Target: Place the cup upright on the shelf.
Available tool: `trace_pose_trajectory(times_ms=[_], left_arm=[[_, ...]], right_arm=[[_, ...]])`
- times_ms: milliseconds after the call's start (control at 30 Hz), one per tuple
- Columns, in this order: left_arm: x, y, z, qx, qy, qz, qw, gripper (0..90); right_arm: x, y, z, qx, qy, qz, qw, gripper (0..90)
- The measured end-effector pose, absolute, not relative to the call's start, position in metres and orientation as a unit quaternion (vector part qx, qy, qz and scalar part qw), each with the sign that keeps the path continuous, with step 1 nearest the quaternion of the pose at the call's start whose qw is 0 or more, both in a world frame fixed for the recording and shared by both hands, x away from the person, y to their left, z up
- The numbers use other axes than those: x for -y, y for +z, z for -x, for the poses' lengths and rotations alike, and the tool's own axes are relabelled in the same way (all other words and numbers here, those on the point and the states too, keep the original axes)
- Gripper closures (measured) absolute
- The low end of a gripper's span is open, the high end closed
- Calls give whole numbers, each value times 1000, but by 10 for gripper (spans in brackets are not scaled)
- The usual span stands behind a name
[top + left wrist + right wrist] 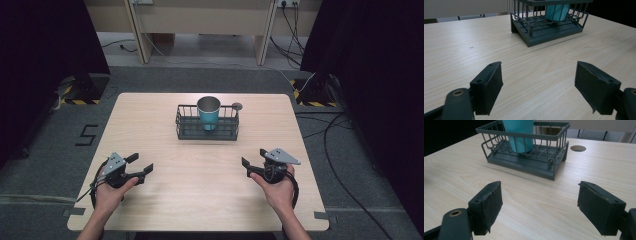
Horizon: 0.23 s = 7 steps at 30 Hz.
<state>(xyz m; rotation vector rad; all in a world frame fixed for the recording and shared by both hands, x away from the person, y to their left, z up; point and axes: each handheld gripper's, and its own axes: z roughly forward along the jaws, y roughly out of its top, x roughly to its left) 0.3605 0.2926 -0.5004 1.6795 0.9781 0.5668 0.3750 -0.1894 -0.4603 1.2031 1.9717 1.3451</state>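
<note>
A teal metal cup (pixel 208 113) stands upright inside a dark wire basket (pixel 186 121) at the middle back of the wooden table (pixel 200 180). My left gripper (pixel 140 166) rests open near the table's front left, held by a hand. My right gripper (pixel 252 161) is open near the front right, also hand-held. The left gripper view has the basket (pixel 534 35) and cup (pixel 556 11) ahead between its wide-apart jaws, and its gripper (pixel 539 87) holds nothing. Through the right gripper view, the basket (pixel 499 152) and cup (pixel 520 135) lie ahead of the empty gripper (pixel 540 207).
A round cable hole (pixel 237 106) sits in the tabletop just right of the basket, also seen as the hole (pixel 578 148). Dark curtains flank both sides. Cables (pixel 340 150) run over the grey floor at the right. Wooden furniture legs (pixel 142 35) stand beyond the table.
</note>
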Motion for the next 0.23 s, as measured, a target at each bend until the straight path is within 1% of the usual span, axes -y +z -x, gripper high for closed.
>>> trace_pose_trajectory(times_ms=[233], left_arm=[[-292,-500,-360,-409,238,-703,530,212]], right_arm=[[193,-456,-375,-707,502,-437,238,195]])
